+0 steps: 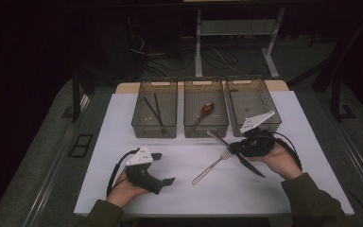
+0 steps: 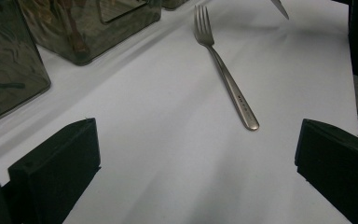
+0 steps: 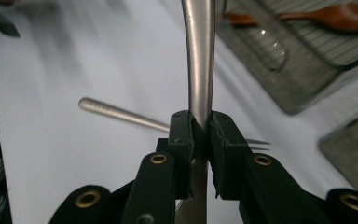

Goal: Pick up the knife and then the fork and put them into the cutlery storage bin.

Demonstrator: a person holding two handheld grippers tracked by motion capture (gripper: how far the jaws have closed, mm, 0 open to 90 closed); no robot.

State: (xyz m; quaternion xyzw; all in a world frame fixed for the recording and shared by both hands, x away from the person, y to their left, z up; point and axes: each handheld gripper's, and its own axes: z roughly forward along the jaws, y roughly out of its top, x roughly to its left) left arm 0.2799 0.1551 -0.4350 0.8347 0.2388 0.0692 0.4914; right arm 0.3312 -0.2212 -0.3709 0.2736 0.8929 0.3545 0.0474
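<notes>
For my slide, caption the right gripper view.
Right gripper clamps a metal knife handle above a fork on the white table.

Tongs [image 3: 200,140] tight on steel handle [image 3: 199,60], above fork [image 3: 121,114].

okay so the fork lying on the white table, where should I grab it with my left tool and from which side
Take the fork by its handle, about mid-length, coming straight down from above. It lies flat on the white table, so only its thin side edges offer a grip; set the jaws across the handle's width. The left tool is open and empty. Avoid the prong end: it lies right beside the right tool, which holds a knife.
</notes>
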